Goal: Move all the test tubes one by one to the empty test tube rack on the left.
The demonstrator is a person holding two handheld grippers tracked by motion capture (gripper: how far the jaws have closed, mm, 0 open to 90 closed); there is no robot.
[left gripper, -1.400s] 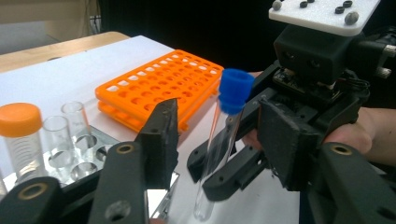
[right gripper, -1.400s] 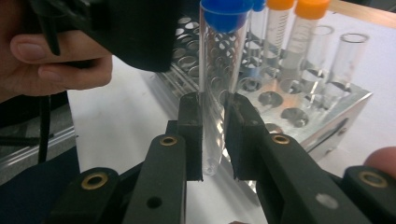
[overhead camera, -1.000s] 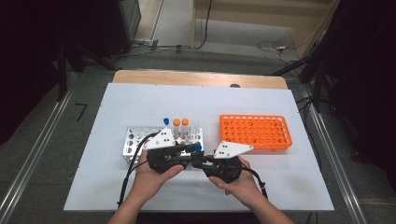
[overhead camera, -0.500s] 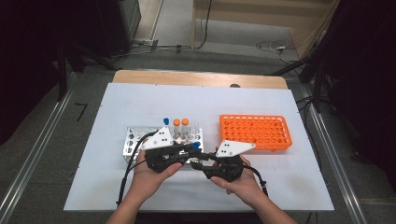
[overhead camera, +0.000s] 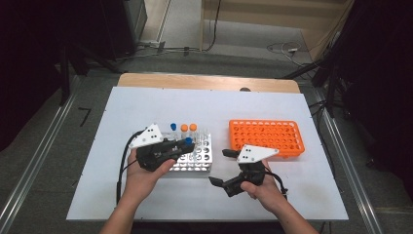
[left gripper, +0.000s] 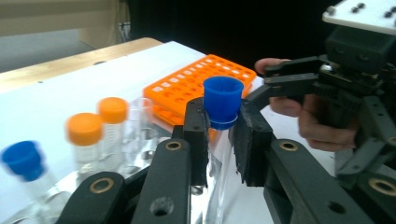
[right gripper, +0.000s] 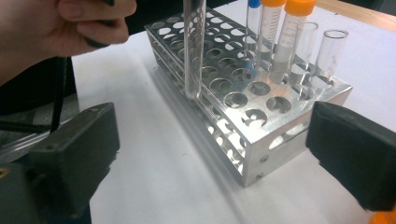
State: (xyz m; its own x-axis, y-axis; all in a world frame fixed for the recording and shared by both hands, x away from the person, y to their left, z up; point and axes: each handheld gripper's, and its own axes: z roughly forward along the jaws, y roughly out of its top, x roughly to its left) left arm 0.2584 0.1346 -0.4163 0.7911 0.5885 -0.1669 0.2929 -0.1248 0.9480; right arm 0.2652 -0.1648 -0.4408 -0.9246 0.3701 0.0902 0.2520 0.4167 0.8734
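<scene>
Your left gripper (left gripper: pixel 219 140) pinches the blue-capped tube (left gripper: pixel 223 102) above the metal rack (right gripper: pixel 299 116); your right gripper (overhead camera: pixel 225 168), jaws just spread and empty, hovers over bare table (overhead camera: pixel 160 105).

A lab bench set up for recording

I work at a white bench (overhead camera: pixel 146 105) carrying an aluminium tube rack (overhead camera: pixel 197 163) with capped sample tubes (overhead camera: pixel 184 128) and an orange plastic tube rack (overhead camera: pixel 265 136). Dark curtains, metal frame rails (overhead camera: pixel 29 165) and loose cables (overhead camera: pixel 282 48) on the grey floor surround it.
</scene>
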